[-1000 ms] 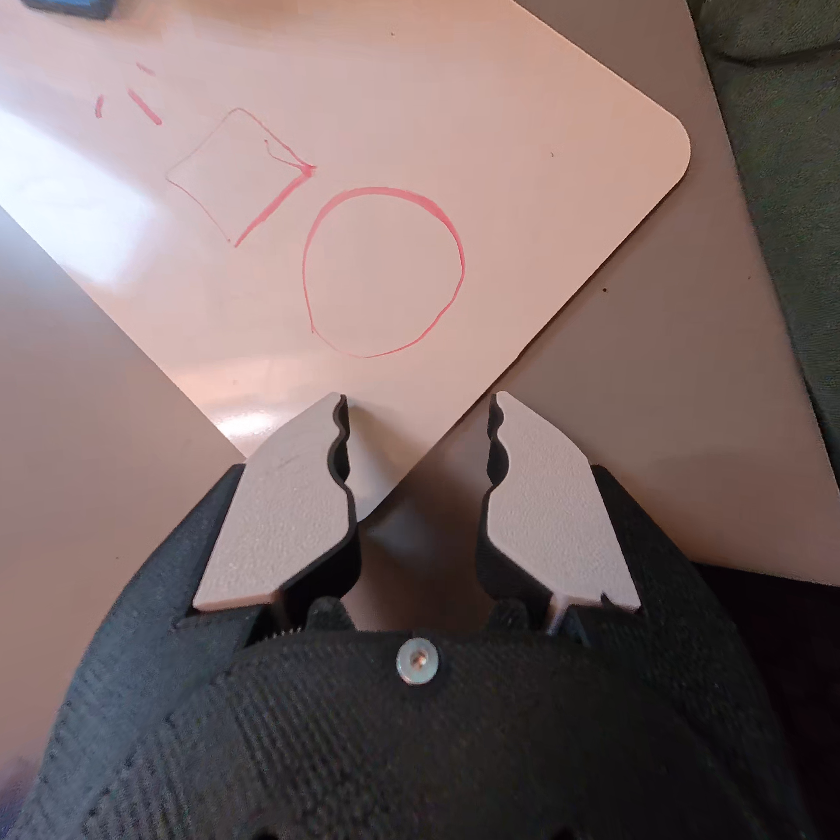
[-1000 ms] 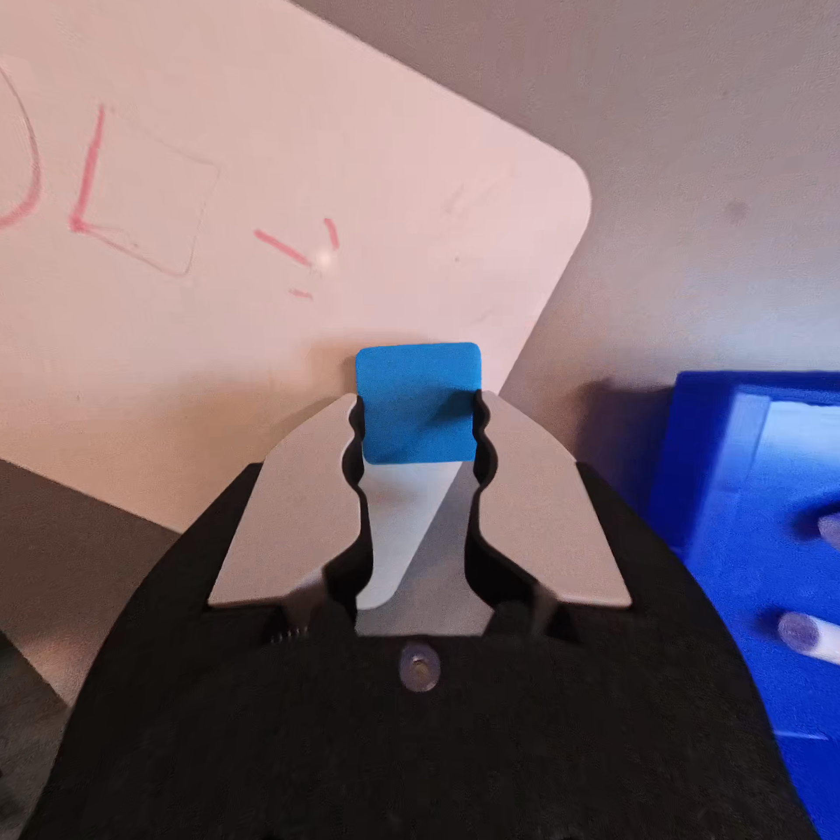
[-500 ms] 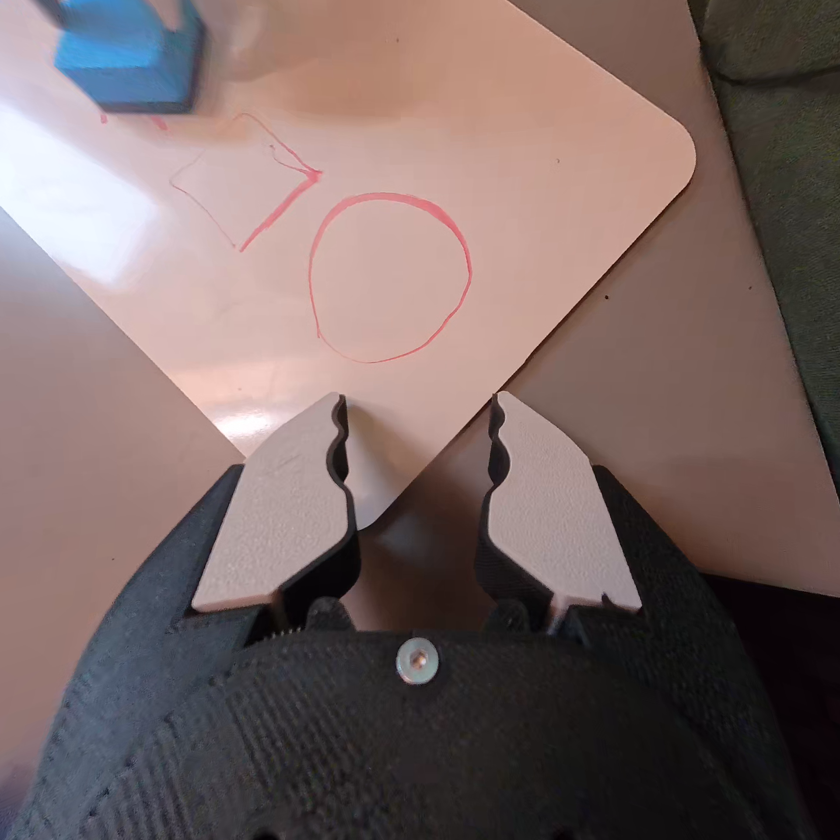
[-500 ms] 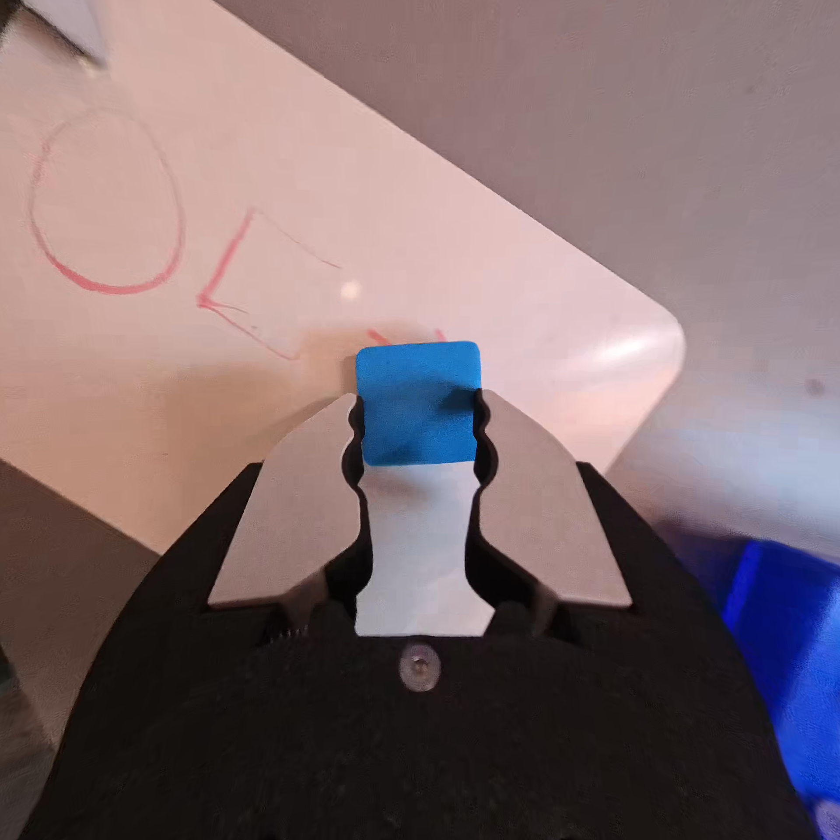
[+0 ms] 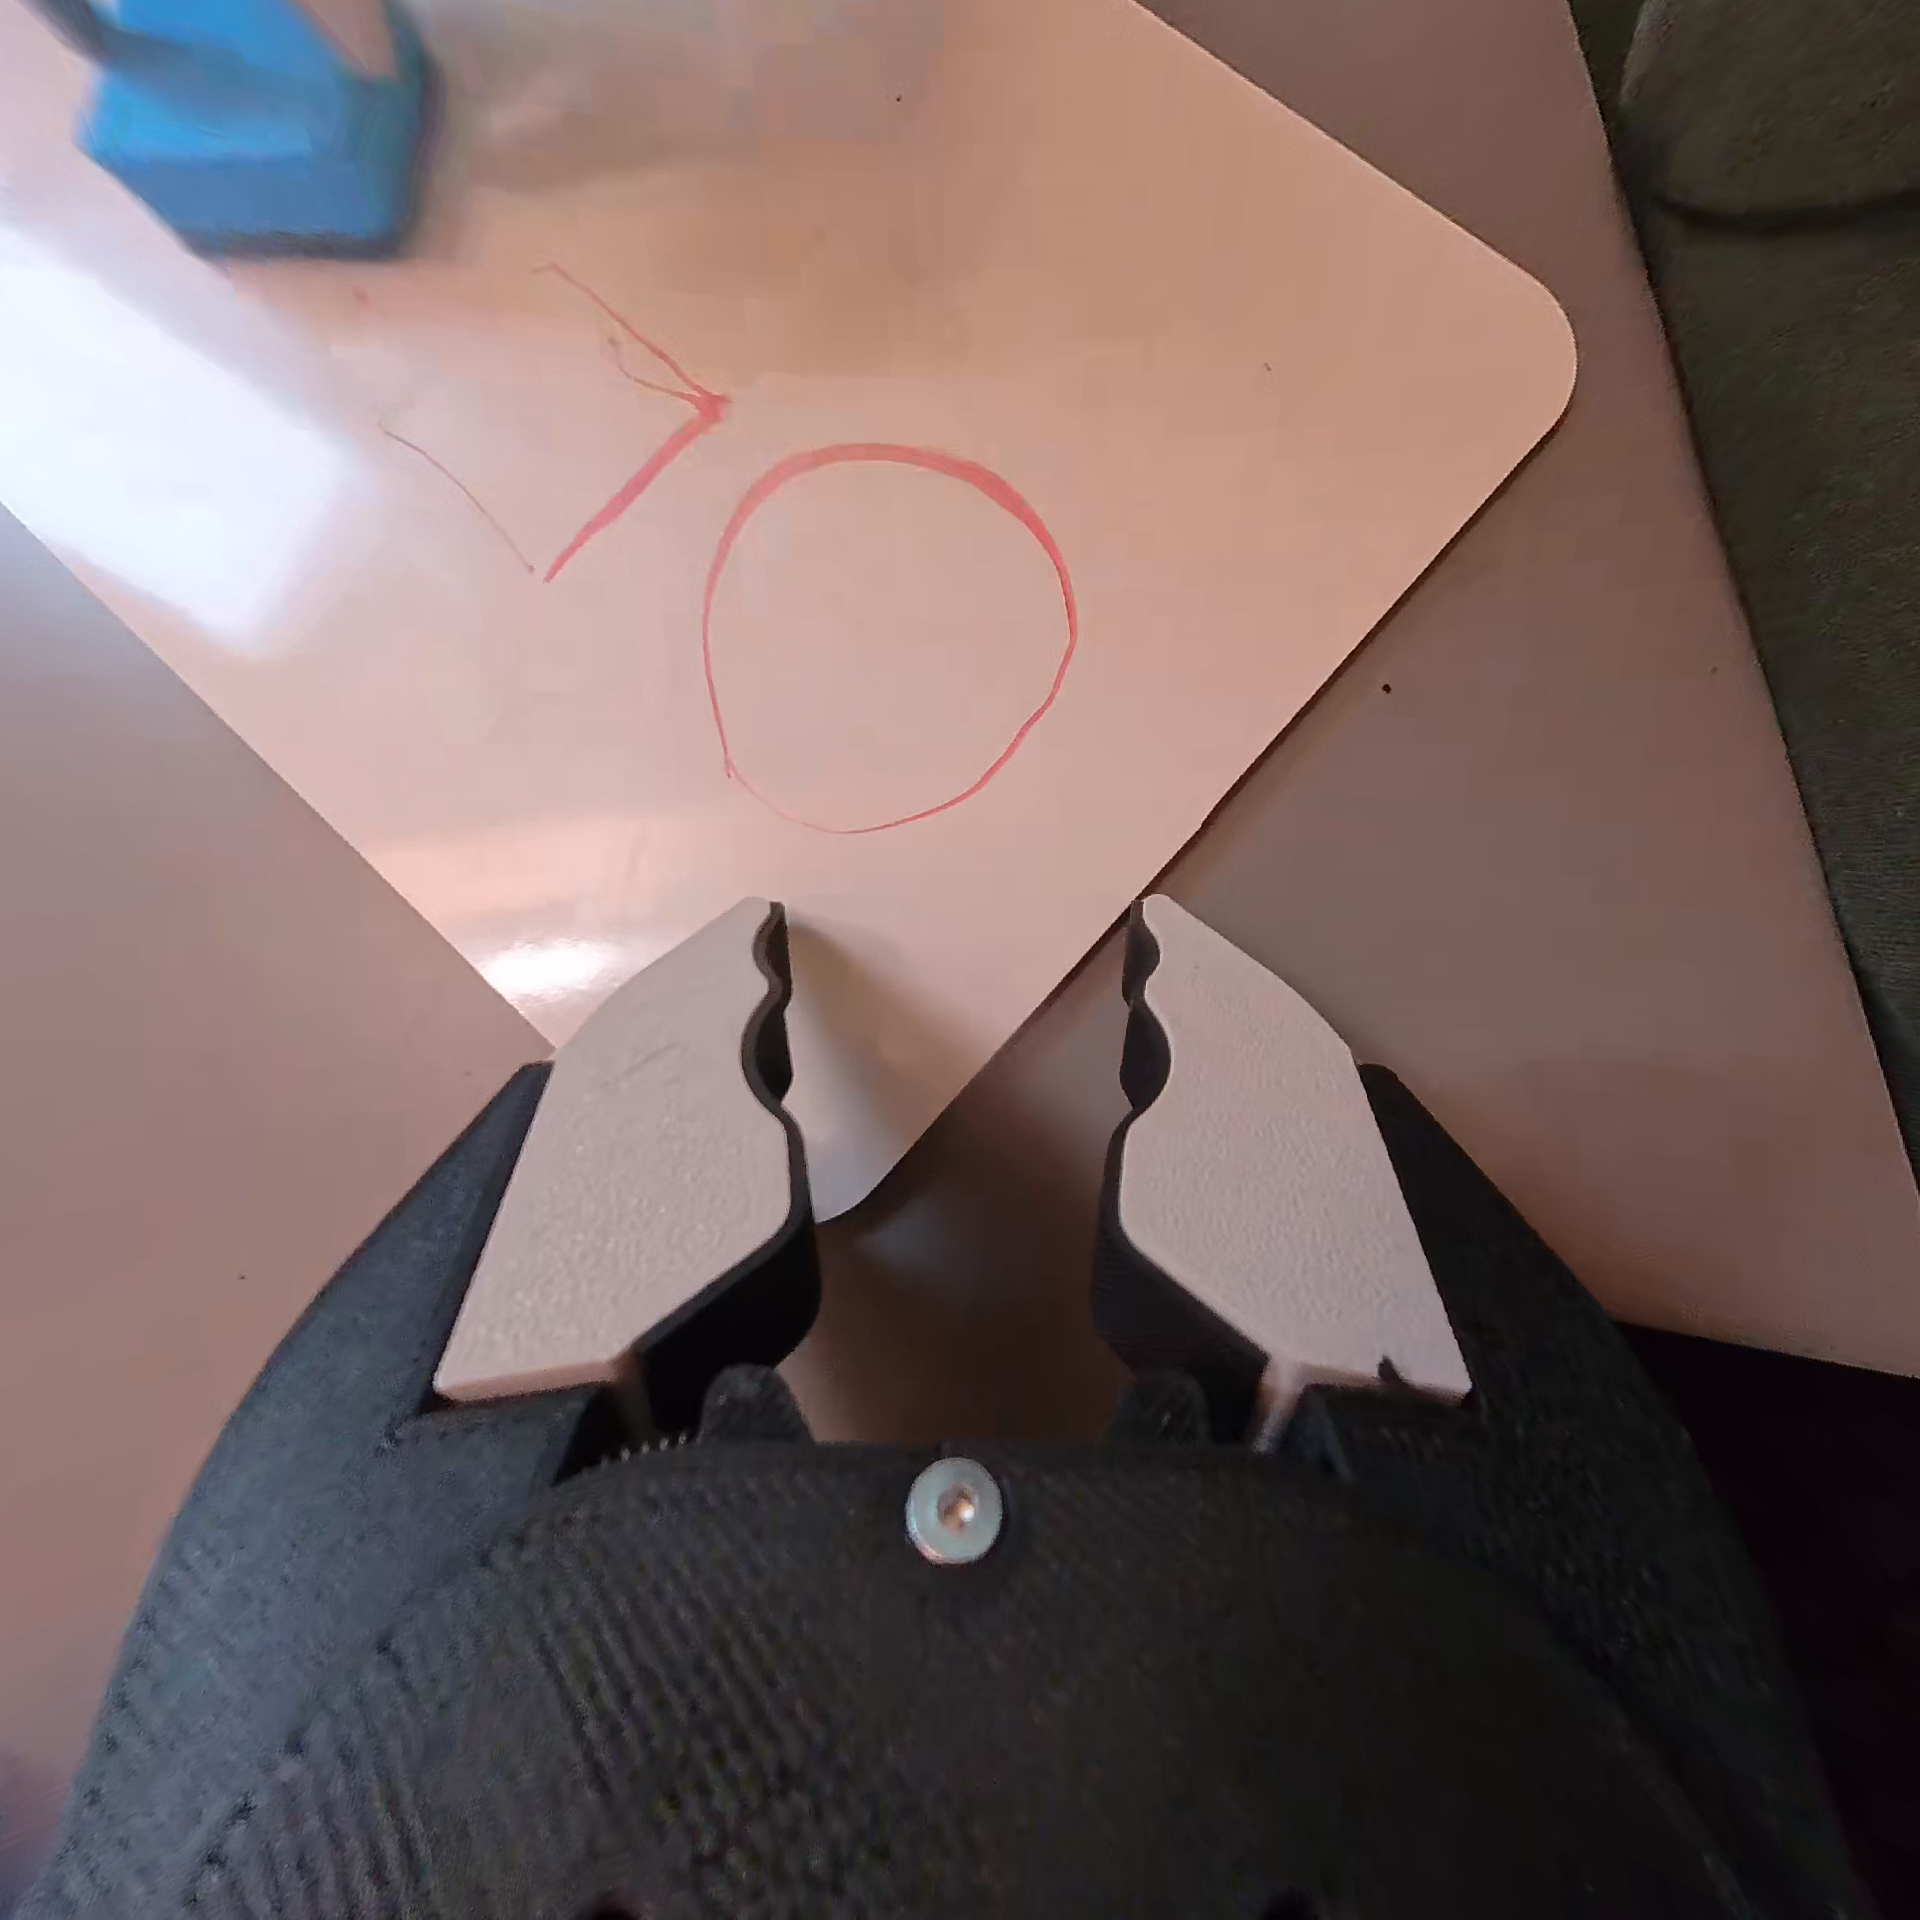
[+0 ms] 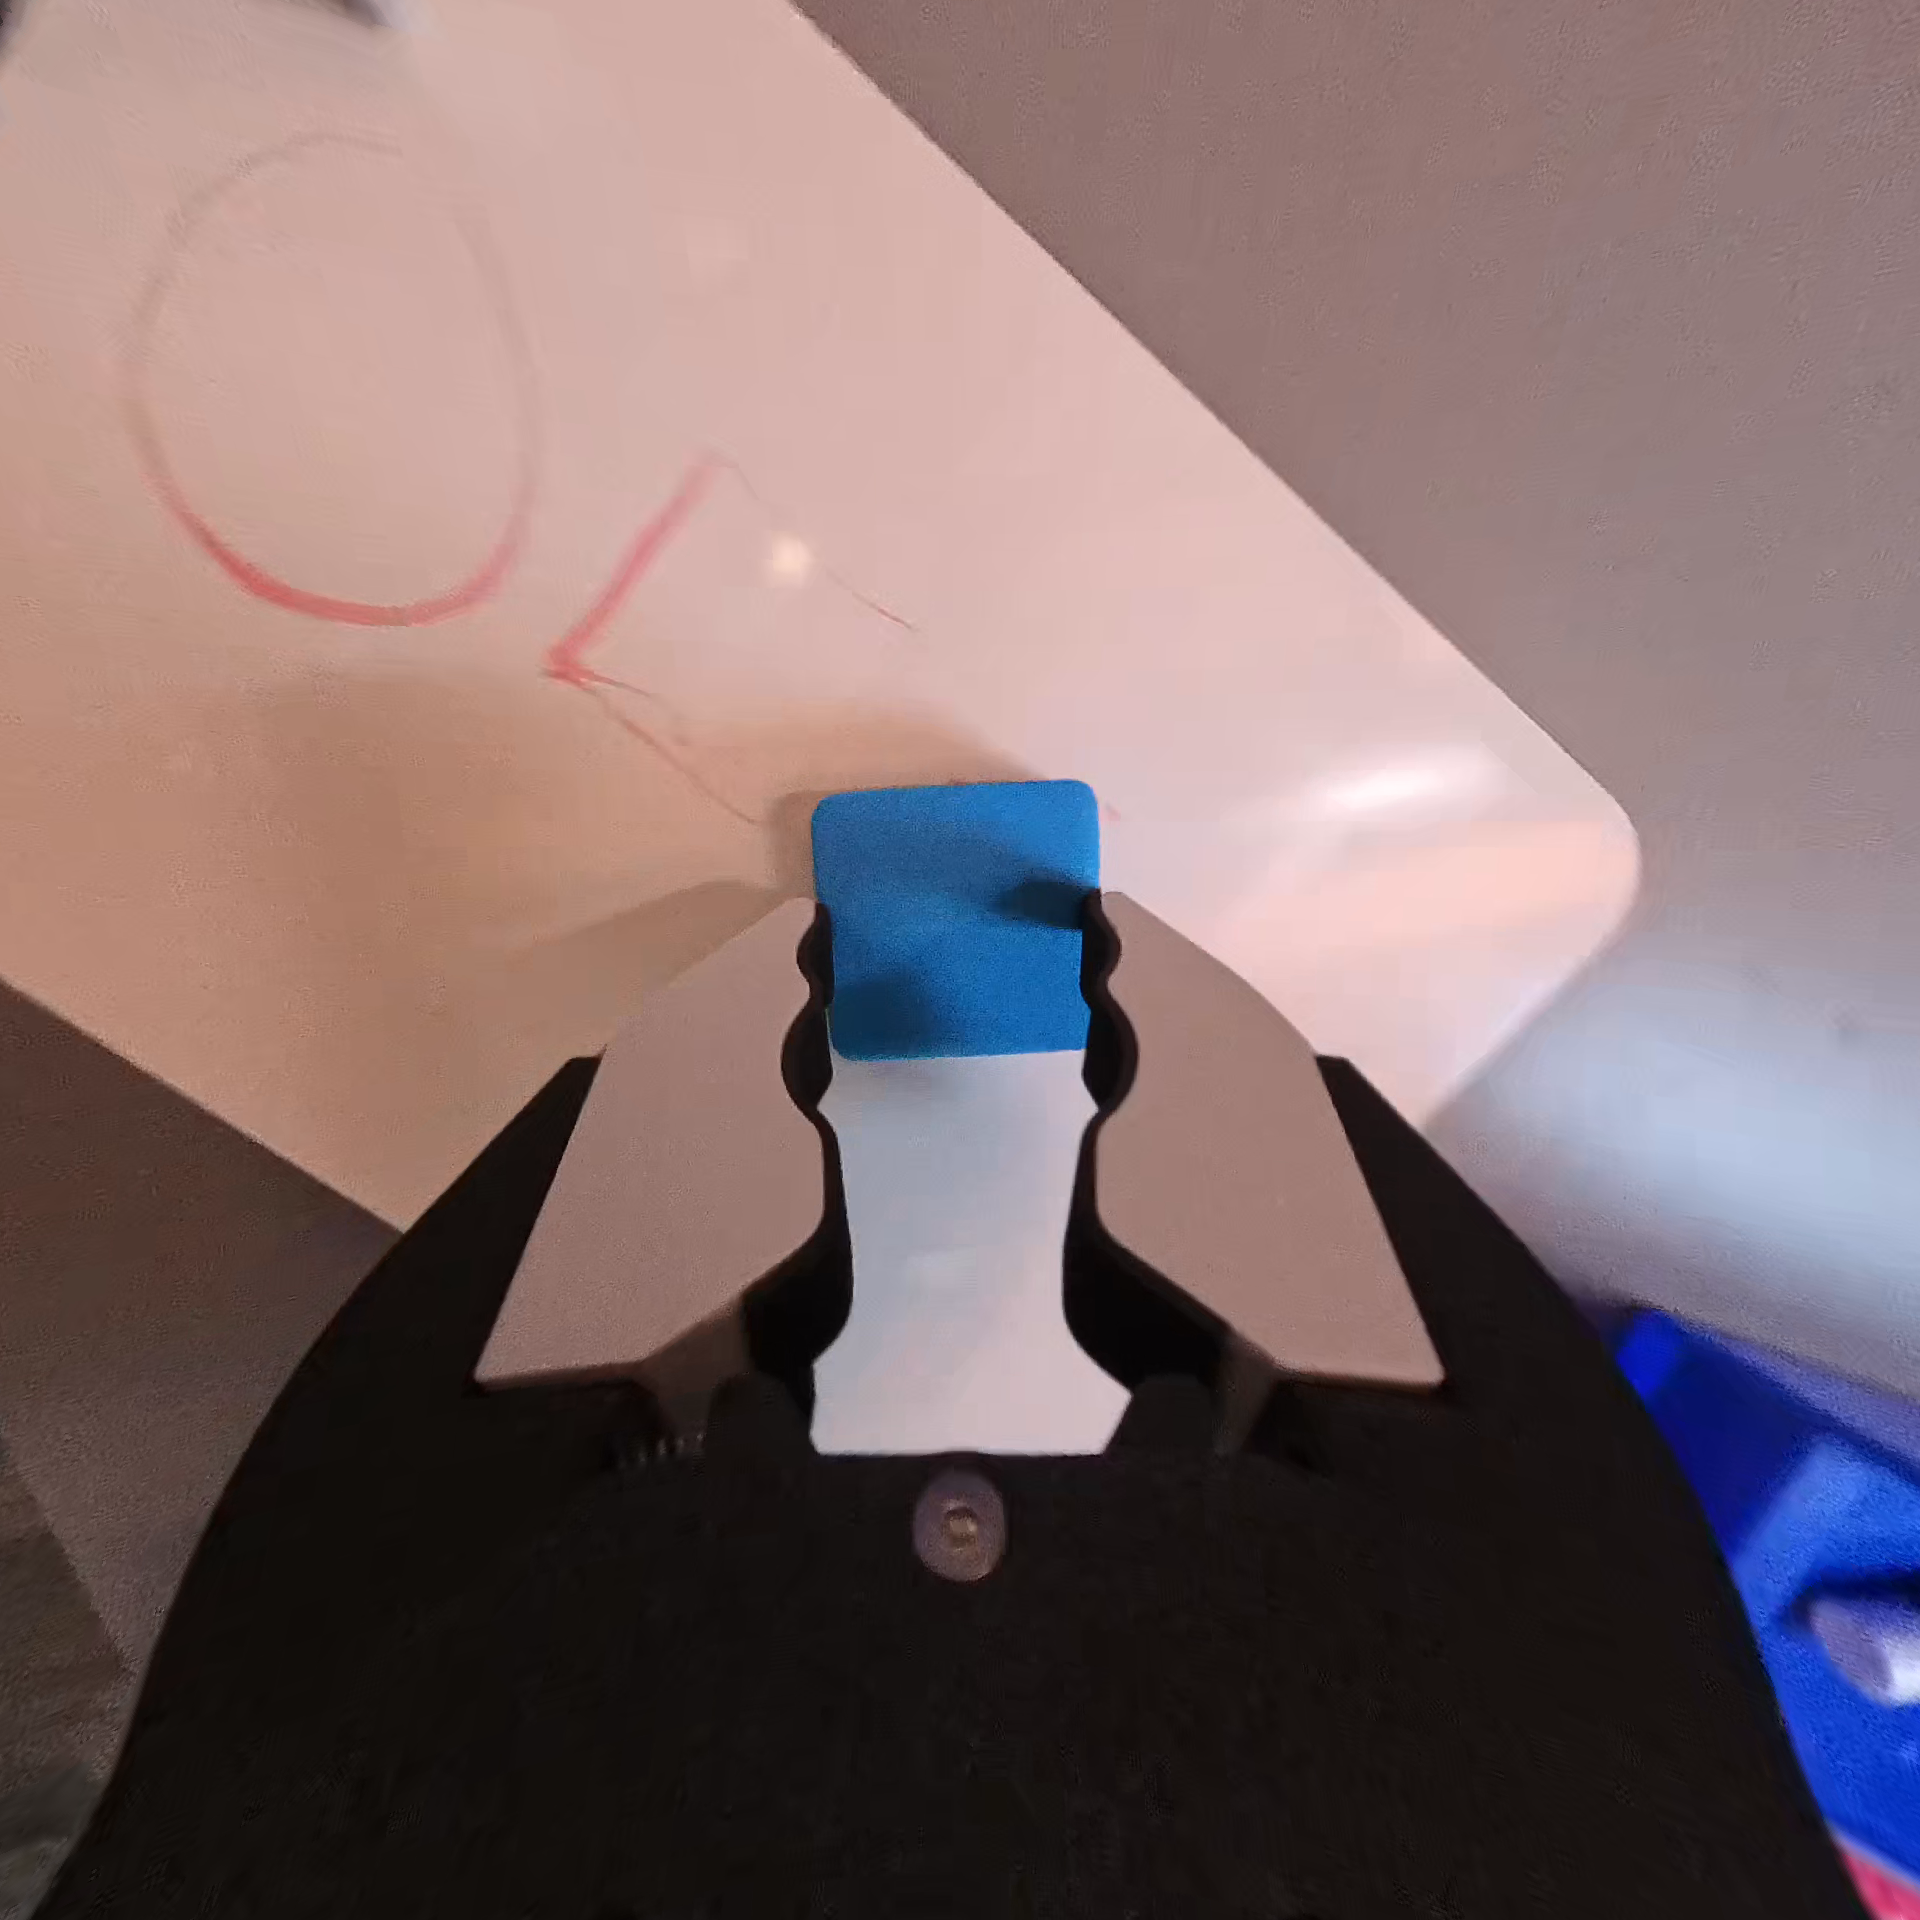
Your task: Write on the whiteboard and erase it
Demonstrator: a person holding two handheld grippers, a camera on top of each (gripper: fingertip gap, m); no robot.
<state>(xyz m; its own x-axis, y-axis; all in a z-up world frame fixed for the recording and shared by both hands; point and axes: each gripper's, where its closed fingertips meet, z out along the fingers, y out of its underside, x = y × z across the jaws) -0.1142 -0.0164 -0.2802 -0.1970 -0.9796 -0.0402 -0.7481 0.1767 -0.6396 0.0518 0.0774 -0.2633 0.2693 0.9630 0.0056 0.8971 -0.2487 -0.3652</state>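
Observation:
A white whiteboard [image 5: 1143, 312] lies flat on the table, also seen in the right wrist view [image 6: 1039, 468]. It bears a red circle [image 5: 888, 639] and the remains of a red square [image 5: 623, 457]; both show in the right wrist view, the circle [image 6: 332, 416] and the square's remains [image 6: 634, 613]. My right gripper [image 6: 954, 914] is shut on a blue eraser [image 6: 954, 920] pressed on the board by the square's remains. The eraser shows blurred at the top left of the left wrist view [image 5: 249, 135]. My left gripper [image 5: 956, 935] is open and empty over the board's near corner.
A blue bin [image 6: 1829, 1538] with markers in it stands at the lower right of the right wrist view. A dark green cushioned surface [image 5: 1797, 416] borders the table [image 5: 1507, 1039] on the right in the left wrist view.
My right gripper has slid the eraser across the board toward the circle. The small red strokes and the far part of the square are wiped away. The left gripper has stayed put.

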